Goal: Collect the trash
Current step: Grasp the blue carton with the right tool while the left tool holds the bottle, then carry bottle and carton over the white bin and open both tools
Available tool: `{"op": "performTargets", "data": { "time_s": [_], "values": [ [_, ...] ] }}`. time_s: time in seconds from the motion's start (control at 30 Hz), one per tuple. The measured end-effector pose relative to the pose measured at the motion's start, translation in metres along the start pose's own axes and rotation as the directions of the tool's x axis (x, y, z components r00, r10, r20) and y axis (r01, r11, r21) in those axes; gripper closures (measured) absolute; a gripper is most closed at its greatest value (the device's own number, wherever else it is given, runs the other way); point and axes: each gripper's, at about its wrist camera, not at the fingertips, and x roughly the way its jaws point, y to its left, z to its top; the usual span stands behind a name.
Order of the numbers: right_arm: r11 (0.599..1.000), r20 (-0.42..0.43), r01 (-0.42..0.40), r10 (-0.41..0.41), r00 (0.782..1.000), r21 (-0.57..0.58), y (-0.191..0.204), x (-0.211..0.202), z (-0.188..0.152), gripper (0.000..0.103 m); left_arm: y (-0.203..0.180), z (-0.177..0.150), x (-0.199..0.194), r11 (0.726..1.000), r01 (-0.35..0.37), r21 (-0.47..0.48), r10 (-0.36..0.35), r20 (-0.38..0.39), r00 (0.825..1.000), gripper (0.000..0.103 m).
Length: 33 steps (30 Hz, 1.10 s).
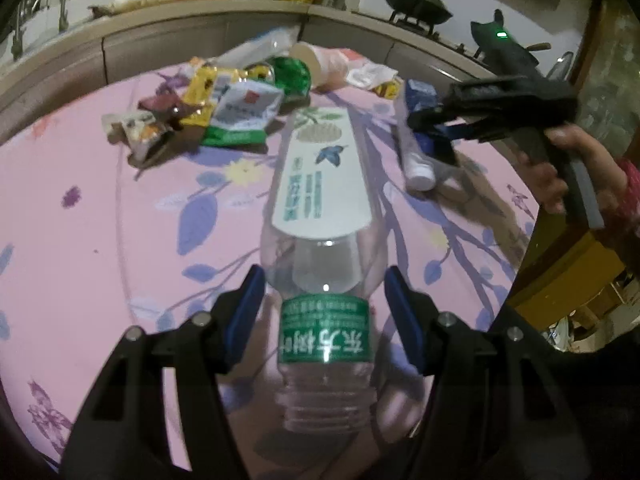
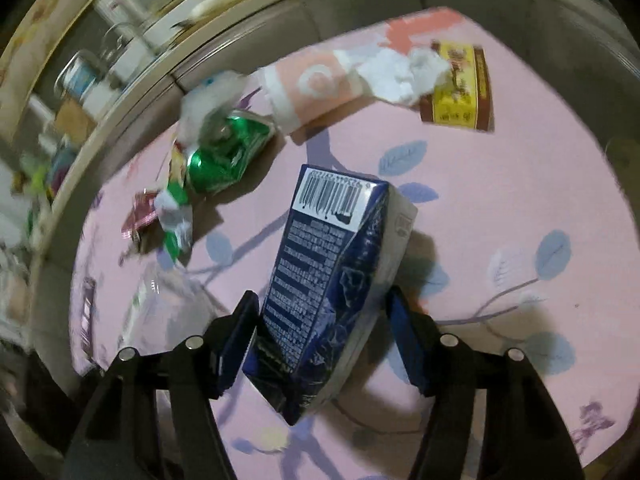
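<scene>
We find the left gripper [image 1: 324, 316] with its blue pads set either side of a clear plastic bottle with a white label and green neck band [image 1: 320, 216]. The bottle lies between the jaws, but a gap shows on each side, so we judge it not yet clamped. The right gripper [image 2: 320, 332] holds a dark blue drink carton with a barcode [image 2: 332, 280], tilted and seemingly lifted clear of the surface.

We judge collection to be at an early stage. Left on the far side are a crushed green can [image 2: 224, 156], a green-and-white snack wrapper [image 1: 240, 116], a pink paper cup on its side [image 2: 316, 88], crumpled white tissue [image 2: 404, 72] and a yellow-and-brown box [image 2: 460, 88]. No bin is in view.

The surface is a pink cloth printed with purple leaves [image 1: 100, 220]. Beyond it runs a grey kitchen counter [image 1: 160, 36] bearing a black wok [image 1: 416, 2].
</scene>
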Motion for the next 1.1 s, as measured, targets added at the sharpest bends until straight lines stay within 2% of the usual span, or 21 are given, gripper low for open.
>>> {"op": "performTargets", "data": {
  "time_s": [0.03, 0.13, 0.2, 0.27, 0.4, 0.47, 0.5, 0.57, 0.6, 0.67, 0.7, 0.73, 0.83, 0.97, 1.03, 1.1],
  "values": [
    [1.000, 0.007, 0.009, -0.009, 1.000, -0.008, 0.002, -0.001, -0.001, 0.038, -0.001, 0.002, 0.003, 1.000, -0.004, -0.005, 0.004, -0.005, 1.000, 0.043],
    [0.999, 0.030, 0.036, -0.036, 0.999, -0.022, 0.005, -0.001, -0.012, 0.031, -0.005, 0.010, 0.010, 1.000, -0.024, -0.009, 0.023, -0.007, 1.000, 0.034],
    [0.997, 0.057, 0.064, -0.061, 0.997, -0.051, 0.009, 0.000, -0.022, 0.027, -0.008, 0.018, 0.012, 0.999, -0.043, -0.017, 0.042, -0.007, 0.999, 0.025],
    [0.995, 0.081, 0.070, -0.065, 0.995, -0.066, 0.010, 0.002, -0.029, 0.026, -0.011, 0.024, 0.014, 0.999, -0.032, -0.021, 0.032, -0.001, 0.999, 0.024],
    [0.995, 0.120, 0.089, -0.083, 0.989, -0.048, 0.013, 0.006, -0.032, 0.026, -0.016, 0.037, 0.027, 0.998, -0.068, -0.014, 0.067, -0.026, 0.997, 0.024],
    [0.998, 0.136, 0.070, -0.070, 0.988, 0.008, 0.007, 0.005, -0.033, 0.026, -0.020, 0.041, 0.035, 0.996, -0.088, -0.005, 0.088, -0.049, 0.995, 0.025],
    [0.998, 0.141, 0.057, -0.061, 0.988, 0.032, 0.006, 0.006, -0.033, 0.026, -0.023, 0.043, 0.038, 0.995, -0.099, 0.002, 0.099, -0.058, 0.993, 0.028],
    [0.997, 0.163, 0.039, -0.051, 0.985, 0.073, 0.001, 0.005, -0.032, 0.026, -0.026, 0.046, 0.043, 0.992, -0.123, 0.012, 0.124, -0.073, 0.990, 0.041],
    [0.997, 0.172, 0.042, -0.053, 0.984, 0.072, 0.001, 0.005, -0.033, 0.026, -0.024, 0.048, 0.042, 0.991, -0.129, 0.014, 0.130, -0.074, 0.989, 0.041],
    [0.998, 0.187, 0.040, -0.050, 0.981, 0.054, 0.000, 0.005, -0.035, 0.031, -0.025, 0.049, 0.043, 0.991, -0.132, 0.006, 0.132, -0.078, 0.988, 0.043],
    [0.999, 0.192, 0.030, -0.038, 0.981, 0.044, -0.001, 0.004, -0.037, 0.041, -0.025, 0.049, 0.043, 0.991, -0.135, 0.004, 0.135, -0.079, 0.988, 0.044],
    [0.999, 0.197, 0.034, -0.040, 0.980, 0.034, -0.001, 0.002, -0.038, 0.045, -0.025, 0.050, 0.042, 0.991, -0.137, -0.001, 0.136, -0.080, 0.987, 0.044],
    [0.999, 0.222, 0.047, -0.049, 0.974, 0.013, -0.004, -0.007, -0.044, 0.050, -0.029, 0.055, 0.041, 0.994, -0.111, -0.013, 0.109, -0.078, 0.991, 0.044],
    [0.995, 0.236, -0.046, 0.025, 0.972, 0.087, -0.030, -0.019, -0.050, 0.052, -0.050, 0.071, 0.045, 0.998, -0.063, 0.023, 0.064, -0.060, 0.996, 0.044],
    [0.982, 0.250, -0.116, 0.077, 0.965, 0.147, -0.048, -0.025, -0.052, 0.053, -0.063, 0.082, 0.050, 0.999, -0.032, 0.043, 0.034, -0.056, 0.998, 0.045],
    [0.967, 0.280, -0.155, 0.094, 0.956, 0.205, -0.069, -0.034, -0.052, 0.054, -0.078, 0.096, 0.059, 0.998, 0.007, 0.065, -0.003, -0.058, 0.998, 0.045]
  ]
}}
